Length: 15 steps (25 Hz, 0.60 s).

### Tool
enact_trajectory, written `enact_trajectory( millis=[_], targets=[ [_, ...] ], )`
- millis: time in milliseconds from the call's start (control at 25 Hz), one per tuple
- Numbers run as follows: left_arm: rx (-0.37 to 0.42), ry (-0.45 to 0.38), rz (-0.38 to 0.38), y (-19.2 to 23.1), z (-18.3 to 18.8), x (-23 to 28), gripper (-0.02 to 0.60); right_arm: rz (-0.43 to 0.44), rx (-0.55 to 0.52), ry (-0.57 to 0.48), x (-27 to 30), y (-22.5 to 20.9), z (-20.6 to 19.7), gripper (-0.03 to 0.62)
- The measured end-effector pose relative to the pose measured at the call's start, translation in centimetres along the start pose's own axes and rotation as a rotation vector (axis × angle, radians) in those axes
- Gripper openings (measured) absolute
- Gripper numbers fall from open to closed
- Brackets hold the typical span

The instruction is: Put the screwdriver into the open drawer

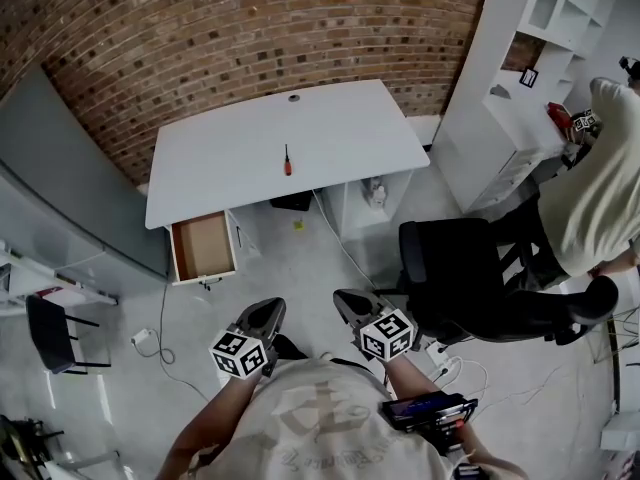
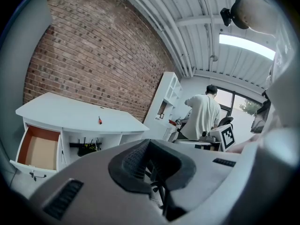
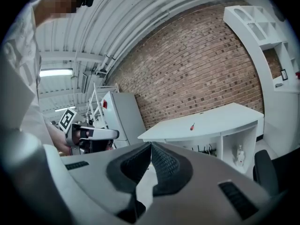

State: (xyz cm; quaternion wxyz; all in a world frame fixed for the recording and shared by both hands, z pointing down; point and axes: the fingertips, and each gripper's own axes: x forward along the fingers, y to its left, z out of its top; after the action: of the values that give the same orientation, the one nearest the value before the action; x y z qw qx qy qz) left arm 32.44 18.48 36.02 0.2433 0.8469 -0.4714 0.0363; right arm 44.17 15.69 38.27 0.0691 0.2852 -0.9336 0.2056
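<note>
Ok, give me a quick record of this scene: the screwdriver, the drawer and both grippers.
screwdriver: lying on the white desk, untouched
drawer: pulled open at the desk's left end in the head view, nothing visible inside
left gripper: jaws together, empty, well short of the desk
right gripper: jaws together, empty, well short of the desk
task stage: screwdriver not yet picked up

Both arms are stuck out in front, side by side; the left hand-held gripper [image 1: 270, 308] and right hand-held gripper [image 1: 346, 300] sit near each other but not touching; both point forward and tip a bit downward; jaws on each one are pressed together with nothing between them; the left forearm [image 1: 215, 408] angles in from lower left.
</note>
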Motion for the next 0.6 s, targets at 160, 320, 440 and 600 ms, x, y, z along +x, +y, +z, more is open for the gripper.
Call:
enact_trajectory(
  millis=[160, 320, 440, 600],
  targets=[
    [-0.016, 0.015, 0.011, 0.5, -0.8, -0.2, 0.020, -0.031, 0.042, 0.021, 0.2, -0.8, -1.0, 0.023],
    [-0.045, 0.019, 0.018, 2.0, -1.1, -0.5, 0.020, -0.054, 0.059, 0.050, 1.4, -1.2, -1.4, 0.023],
    [-0.061, 0.026, 0.020, 3.4, -1.3, -0.4, 0.021, -0.052, 0.066, 0.061, 2.8, -1.2, -1.3, 0.023],
    [-0.076, 0.035, 0.009, 5.9, -1.2, 0.1, 0.020, -0.060, 0.072, 0.084, 5.3, -1.5, -1.5, 0.023]
  ],
)
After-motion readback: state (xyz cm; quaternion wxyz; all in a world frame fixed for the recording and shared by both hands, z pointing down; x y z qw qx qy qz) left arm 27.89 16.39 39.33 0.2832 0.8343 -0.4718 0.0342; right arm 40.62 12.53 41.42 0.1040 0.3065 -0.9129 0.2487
